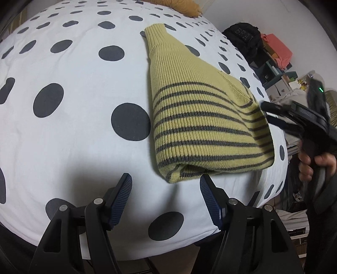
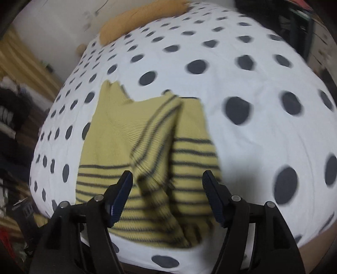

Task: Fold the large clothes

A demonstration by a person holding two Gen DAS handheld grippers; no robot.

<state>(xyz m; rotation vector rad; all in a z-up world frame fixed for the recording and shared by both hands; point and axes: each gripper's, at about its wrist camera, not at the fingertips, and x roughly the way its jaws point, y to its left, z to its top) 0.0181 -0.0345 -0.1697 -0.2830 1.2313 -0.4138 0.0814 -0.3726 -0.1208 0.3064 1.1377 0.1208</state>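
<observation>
Folded yellow knit sweater w/ grey stripes (image 1: 202,126) lies on white dark-dotted bedsheet (image 1: 73,147); left gripper (image 1: 166,185) & right gripper (image 2: 167,182) both jaws apart, empty, above it.

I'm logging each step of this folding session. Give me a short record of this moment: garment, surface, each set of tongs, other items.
garment: yellow knit sweater with grey stripes, folded over itself, lying flat
surface: white bedcover with dark dots
left tongs: open, empty, just short of the sweater's near edge
right tongs: open, above the sweater, nothing gripped
other items: orange pillow at the bed's far end
</observation>
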